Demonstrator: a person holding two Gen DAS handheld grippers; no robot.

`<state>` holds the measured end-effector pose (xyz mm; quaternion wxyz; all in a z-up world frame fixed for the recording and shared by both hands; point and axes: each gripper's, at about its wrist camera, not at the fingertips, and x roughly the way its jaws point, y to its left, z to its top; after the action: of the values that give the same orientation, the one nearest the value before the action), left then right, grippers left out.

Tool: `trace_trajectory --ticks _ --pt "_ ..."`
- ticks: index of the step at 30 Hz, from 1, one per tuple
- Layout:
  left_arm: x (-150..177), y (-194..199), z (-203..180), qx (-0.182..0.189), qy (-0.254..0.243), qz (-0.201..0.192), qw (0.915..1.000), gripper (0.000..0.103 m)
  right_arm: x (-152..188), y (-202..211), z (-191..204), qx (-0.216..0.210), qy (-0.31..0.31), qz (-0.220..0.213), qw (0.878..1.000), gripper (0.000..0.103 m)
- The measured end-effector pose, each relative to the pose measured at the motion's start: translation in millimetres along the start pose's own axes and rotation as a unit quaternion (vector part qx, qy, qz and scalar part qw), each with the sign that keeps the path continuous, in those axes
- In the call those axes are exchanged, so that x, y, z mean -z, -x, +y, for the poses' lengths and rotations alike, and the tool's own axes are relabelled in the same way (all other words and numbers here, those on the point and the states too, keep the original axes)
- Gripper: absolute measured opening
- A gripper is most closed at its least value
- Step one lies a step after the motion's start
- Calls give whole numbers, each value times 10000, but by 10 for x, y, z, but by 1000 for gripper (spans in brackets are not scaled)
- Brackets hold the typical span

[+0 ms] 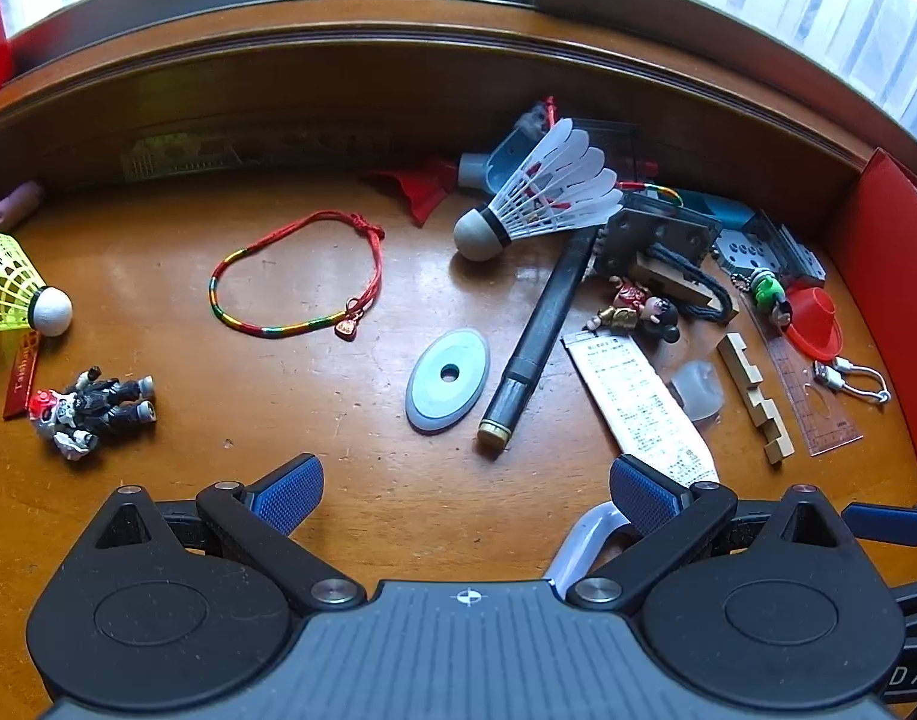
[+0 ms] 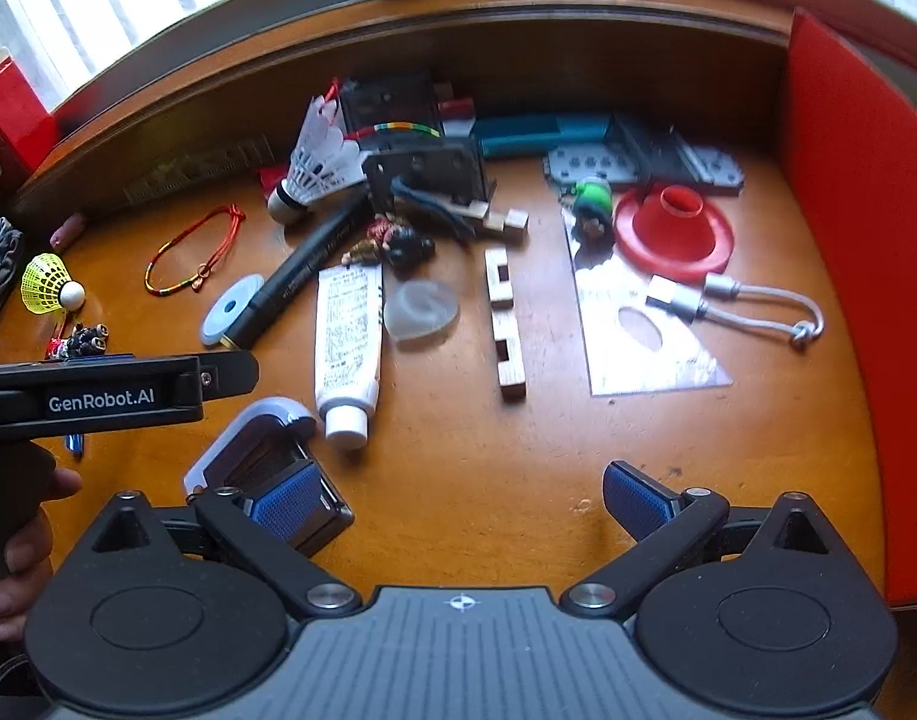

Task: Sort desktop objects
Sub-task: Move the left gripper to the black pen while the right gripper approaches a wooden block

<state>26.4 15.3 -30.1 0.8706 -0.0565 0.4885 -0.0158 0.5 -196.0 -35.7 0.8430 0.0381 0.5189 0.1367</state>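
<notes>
Nearest the left wrist camera, the left tongs (image 1: 466, 495) hang apart and empty over the tabletop (image 1: 176, 354). Bracelet (image 1: 296, 276) at eleven o'clock, grey disc (image 1: 447, 381) and black pen (image 1: 539, 342) at twelve, all loose.

From the right wrist, the right tongs (image 2: 458, 501) also gape, holding nothing. Tube (image 2: 345, 348), wooden block (image 2: 503, 324) and red funnel (image 2: 674, 228) lie scattered from eleven through one o'clock. Sorting looks barely begun; nothing appears grouped.

We see a neon-yellow shuttlecock (image 1: 8, 283) with a white tip and a white one (image 1: 539, 195) with a grey tip. The bracelet (image 1: 296, 276) is red, banded green and gold, the funnel (image 2: 674, 228) plain red. Our finger pads (image 1: 290, 495) are blue with fine dots.
</notes>
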Motion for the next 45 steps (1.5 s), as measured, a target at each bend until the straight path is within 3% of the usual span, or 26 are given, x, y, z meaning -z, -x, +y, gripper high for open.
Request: trace_trajectory --ticks 9,15,18,20,21,22,24,27,28,31,39,45 --pt "3 -94 42 169 49 76 9998 103 -41 -127 4 29 145 206 9997 103" --pt "19 -41 37 691 43 -168 9975 101 -34 -76 -136 -293 -263 31 9992 103" --pt "8 4 -11 724 -99 -376 9966 97 -47 -66 -172 -446 -244 74 9987 103" --pt "1 25 -34 662 -210 -509 9963 96 -59 -49 -147 -484 -140 12 9987 91" --pt "-3 31 -43 623 -262 -569 9961 93 -69 -31 -130 -465 -89 -110 9988 79" --pt "-7 37 -51 584 -313 -628 9958 91 -83 -10 -114 -404 -28 -286 9988 76" --pt "-18 36 -36 497 -351 -699 9957 74 -108 30 -72 -129 163 -761 9969 75" --pt "-57 19 -41 451 -477 -764 9949 57 -136 6 6 291 654 -1240 9897 62" --pt "-68 3 -67 462 -572 -802 9941 54 -146 -20 13 353 759 -1292 9881 53" --pt "-102 -44 -145 495 -855 -917 9909 51 -182 -114 -13 338 799 -1256 9883 38" --pt "-219 -287 -219 689 -1024 -792 9892 38 -145 -202 -76 203 633 -1140 9913 33" --pt "-331 -417 -209 743 -998 -751 9894 35 -174 -273 -65 224 663 -1147 9909 33"
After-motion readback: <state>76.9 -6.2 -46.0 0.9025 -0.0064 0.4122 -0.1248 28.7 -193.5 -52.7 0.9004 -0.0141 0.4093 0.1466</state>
